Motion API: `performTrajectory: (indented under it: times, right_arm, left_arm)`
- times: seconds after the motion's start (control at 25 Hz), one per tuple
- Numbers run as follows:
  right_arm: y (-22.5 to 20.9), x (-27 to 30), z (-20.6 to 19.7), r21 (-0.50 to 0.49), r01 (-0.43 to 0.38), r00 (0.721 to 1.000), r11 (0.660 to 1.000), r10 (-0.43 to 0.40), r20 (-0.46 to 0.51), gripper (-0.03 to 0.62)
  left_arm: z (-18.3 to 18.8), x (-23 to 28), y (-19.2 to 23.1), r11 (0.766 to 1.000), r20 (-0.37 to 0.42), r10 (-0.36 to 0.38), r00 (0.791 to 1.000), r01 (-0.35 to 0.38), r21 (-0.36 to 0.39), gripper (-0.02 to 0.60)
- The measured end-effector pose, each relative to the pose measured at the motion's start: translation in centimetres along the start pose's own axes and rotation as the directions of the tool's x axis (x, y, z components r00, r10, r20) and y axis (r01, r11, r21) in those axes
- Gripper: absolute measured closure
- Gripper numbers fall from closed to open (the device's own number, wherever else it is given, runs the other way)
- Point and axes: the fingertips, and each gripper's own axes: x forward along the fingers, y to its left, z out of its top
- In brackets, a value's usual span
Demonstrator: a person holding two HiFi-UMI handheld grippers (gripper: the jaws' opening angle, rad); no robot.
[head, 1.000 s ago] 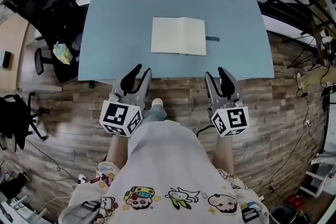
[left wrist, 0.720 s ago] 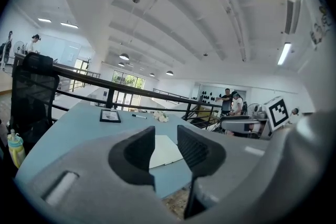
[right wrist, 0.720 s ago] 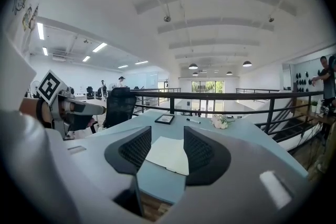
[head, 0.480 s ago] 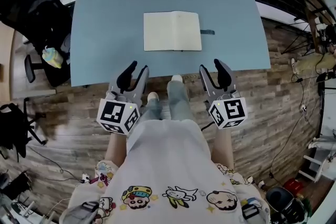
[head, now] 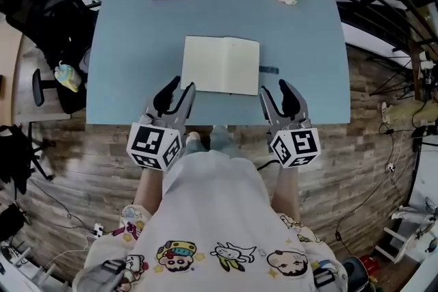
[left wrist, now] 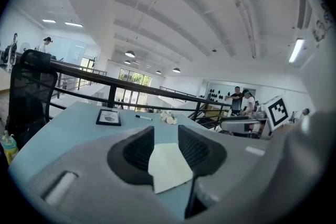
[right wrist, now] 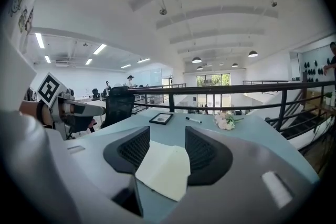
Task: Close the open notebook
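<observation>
Notebook (head: 220, 65) lies open, flat on the table (head: 123, 44), just ahead of both claws. Left claw (head: 182, 87) stands parted, empty; right claw (head: 274, 88) is opening, empty. Likely light with floppy pages: pinch one cover's outer edge, fold over

White short-sleeved shirt (head: 205, 208) fills lower centre of head view. Row of colourful cartoon prints (head: 179, 256) along bottom edge, more print on sleeve hems. Strip of blue denim trouser leg (head: 220, 140) just above shirt. Left gripper (head: 183, 87), right gripper (head: 274, 88): grey moulded bodies, black ribbed jaw pads. Each carries white cube with black square markers (head: 156, 146).
</observation>
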Motion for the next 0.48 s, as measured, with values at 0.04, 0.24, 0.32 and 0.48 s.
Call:
performTrajectory:
  times: [0.04, 0.24, 0.32, 0.48]
  right_arm:
    - [-0.8, 0.7, 0.3, 0.003, -0.010, 1.000, 1.000, 0.010, 0.001, 0.387]
    - [-4.5, 3.5, 1.8, 0.020, -0.073, 0.997, 0.997, 0.073, 0.012, 0.387]
    - [-5.7, 4.6, 2.2, 0.017, -0.097, 0.995, 0.995, 0.097, 0.010, 0.387]
    - [-7.2, 6.1, 2.4, 0.015, -0.142, 0.990, 0.990, 0.142, 0.002, 0.387]
  left_arm:
    - [0.5, 1.0, 0.1, 1.000, 0.007, 0.009, 1.000, -0.009, 0.003, 0.445]
    - [2.6, 5.3, -0.1, 0.999, 0.031, 0.049, 0.998, -0.049, 0.010, 0.445]
    - [3.1, 6.7, -0.2, 0.998, 0.033, 0.065, 0.997, -0.065, 0.008, 0.445]
    - [3.4, 8.5, -0.3, 0.996, 0.029, 0.094, 0.995, -0.095, 0.003, 0.445]
